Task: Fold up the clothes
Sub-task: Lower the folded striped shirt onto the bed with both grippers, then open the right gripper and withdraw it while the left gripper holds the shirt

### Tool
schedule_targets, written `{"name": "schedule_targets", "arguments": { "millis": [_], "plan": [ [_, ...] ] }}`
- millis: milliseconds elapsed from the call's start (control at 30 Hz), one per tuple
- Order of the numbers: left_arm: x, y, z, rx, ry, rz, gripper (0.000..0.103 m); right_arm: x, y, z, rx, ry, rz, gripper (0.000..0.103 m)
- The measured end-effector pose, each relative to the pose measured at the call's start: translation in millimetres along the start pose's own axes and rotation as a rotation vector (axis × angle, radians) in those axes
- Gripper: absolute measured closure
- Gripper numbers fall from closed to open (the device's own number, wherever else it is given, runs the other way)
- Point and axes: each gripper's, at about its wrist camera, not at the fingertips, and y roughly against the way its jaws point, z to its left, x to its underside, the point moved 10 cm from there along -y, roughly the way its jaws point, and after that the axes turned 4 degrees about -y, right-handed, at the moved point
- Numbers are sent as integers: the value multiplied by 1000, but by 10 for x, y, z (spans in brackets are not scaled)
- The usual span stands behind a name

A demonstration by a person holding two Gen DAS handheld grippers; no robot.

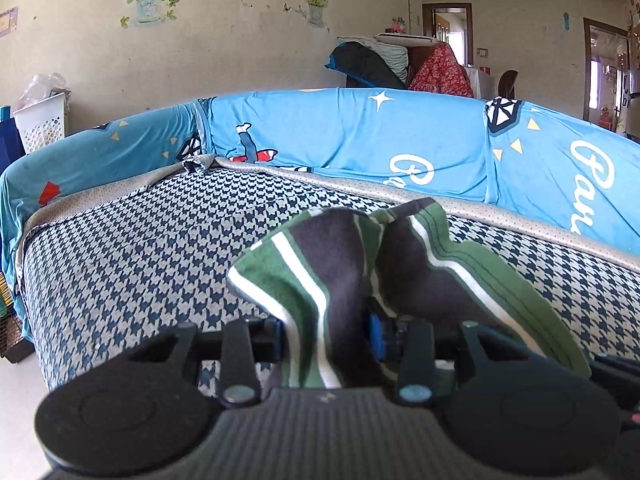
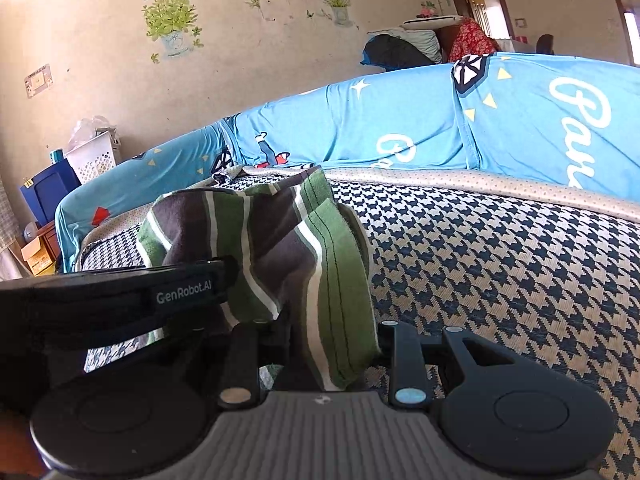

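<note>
The left gripper (image 1: 328,332) is narrowly spread, and a bunched fold of the striped garment (image 1: 344,264) passes between its fingers; the cloth covers the pads, so whether they actually pinch it cannot be told. The right gripper (image 2: 332,340) is likewise only slightly parted, with a hemmed edge of the same garment (image 2: 280,240) hanging down between its fingers. Here too the pads are hidden, and a firm grip cannot be confirmed. In the right wrist view, the left gripper's black body (image 2: 120,300) sits just left of the cloth.

There is one garment and there are two grippers. The garment is soft knit fabric in broad green and dark grey-brown bands split by thin white stripes, with a green stitched hem. It is lifted and crumpled into a peaked heap just above the sofa seat (image 1: 140,248), near the seat's front edge.

The sofa seat wears a woven houndstooth cover in navy and pale grey. Behind it, the backrest (image 1: 360,136) is draped in smooth bright blue cloth printed with white script, stars and small triangles. One white perforated plastic basket (image 1: 40,124) stands beyond the sofa's left end.
</note>
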Motion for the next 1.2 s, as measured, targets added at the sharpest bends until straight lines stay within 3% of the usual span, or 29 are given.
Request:
{"name": "schedule_targets", "arguments": {
  "millis": [100,200,267,500,667,800,1033,1200],
  "plan": [
    [21,-86,114,-20,37,21,48,34,-83,-51,39,10,12,72],
    [-12,-100,369,-65,125,18,23,20,-89,-188,96,-17,5,59],
    [-37,-88,549,-94,181,10,22,-39,-34,-281,102,-49,-21,48],
    [30,-93,927,-115,300,49,22,-242,246,-436,112,-90,-71,48],
    [140,-110,994,-125,301,92,22,-271,349,-322,6,-88,-63,61],
    [192,-159,931,-101,288,105,22,-178,290,-185,-79,-87,-23,62],
    [405,-360,921,-118,249,171,22,62,37,-216,-7,-25,16,62],
    [503,-474,1038,-148,242,207,20,140,-58,-369,34,-74,32,60]
  ]
}}
